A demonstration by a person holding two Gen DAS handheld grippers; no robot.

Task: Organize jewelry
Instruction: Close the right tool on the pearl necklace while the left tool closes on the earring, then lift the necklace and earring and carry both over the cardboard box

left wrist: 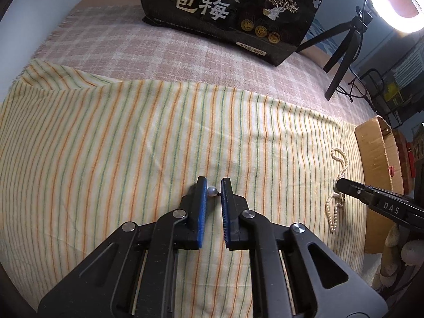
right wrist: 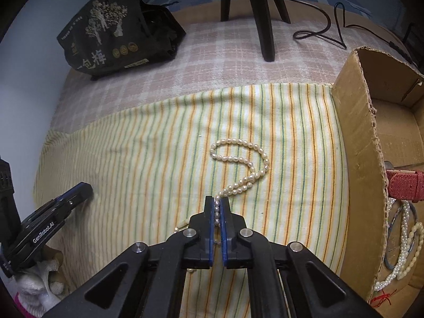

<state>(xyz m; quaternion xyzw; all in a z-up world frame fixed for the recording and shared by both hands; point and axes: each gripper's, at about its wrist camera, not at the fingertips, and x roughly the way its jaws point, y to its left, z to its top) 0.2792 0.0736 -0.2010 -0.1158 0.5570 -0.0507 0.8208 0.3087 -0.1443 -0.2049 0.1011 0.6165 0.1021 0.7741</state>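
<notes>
My left gripper [left wrist: 213,185] is closed on a small pearl earring [left wrist: 212,191] pinched between its blue pads, low over the striped cloth [left wrist: 132,145]. My right gripper [right wrist: 217,202] is shut on one end of a white pearl necklace [right wrist: 239,159]; the rest of the strand trails forward in a loop on the cloth. In the left wrist view the necklace [left wrist: 340,185] lies at the right, with the right gripper's tip [left wrist: 341,184] on it. The left gripper also shows at the left of the right wrist view [right wrist: 79,190].
An open cardboard box [right wrist: 365,145] stands at the right and holds a red strap [right wrist: 404,184], bead strands [right wrist: 405,243] and bangles. A black snack bag [left wrist: 225,13] and a tripod [right wrist: 265,21] stand at the back. A ring light [left wrist: 392,0] glows at upper right.
</notes>
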